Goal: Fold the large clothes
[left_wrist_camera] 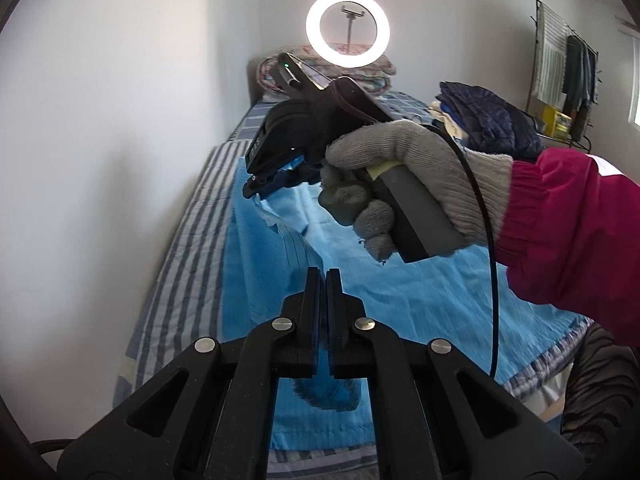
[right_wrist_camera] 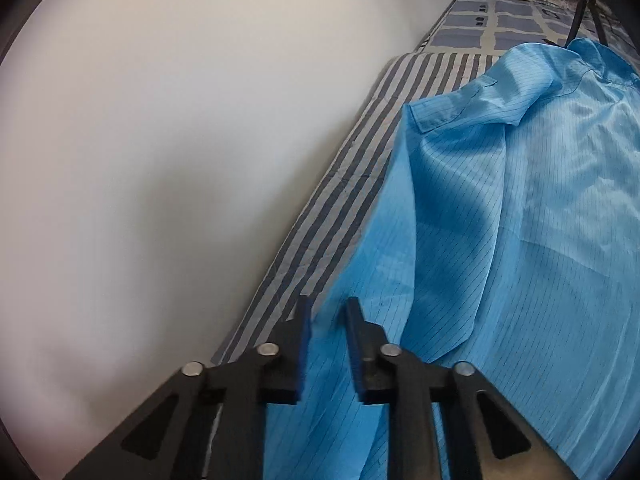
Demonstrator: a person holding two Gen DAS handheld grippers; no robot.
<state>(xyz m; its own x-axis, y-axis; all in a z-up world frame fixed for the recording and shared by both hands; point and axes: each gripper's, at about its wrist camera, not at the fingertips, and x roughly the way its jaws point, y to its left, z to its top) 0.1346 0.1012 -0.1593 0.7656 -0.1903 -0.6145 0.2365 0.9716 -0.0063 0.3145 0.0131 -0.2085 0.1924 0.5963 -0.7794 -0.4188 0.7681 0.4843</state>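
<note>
A light blue pinstriped garment (left_wrist_camera: 400, 280) is lying spread over a bed covered with a blue-and-white striped sheet (left_wrist_camera: 192, 248), which is running along a white wall (left_wrist_camera: 120, 120) on the left.

The left gripper (left_wrist_camera: 323, 276) is sitting at the near edge of the garment with its jaws pressed together, and a fold of the blue cloth is pinched between them, its frayed-looking edge hanging out beneath the pads.

The right gripper (right_wrist_camera: 327, 312) is being held by a hand in a grey knitted glove (left_wrist_camera: 384, 184), with a magenta sleeve (left_wrist_camera: 568, 232) behind it. In the left wrist view its tip is pulling a peak of the garment up from the far left part of the cloth. In its own view, the jaws are standing narrowly apart with blue cloth running between them; whether the pads are actually pressing on it, I cannot tell.

At the far end of the bed, a lit ring light (left_wrist_camera: 347, 29) is glowing in front of a folded floral quilt (left_wrist_camera: 372, 76). To the far right, a pile of dark clothes (left_wrist_camera: 488, 120) is resting, and a drying rack (left_wrist_camera: 560, 68) is standing beyond it.
</note>
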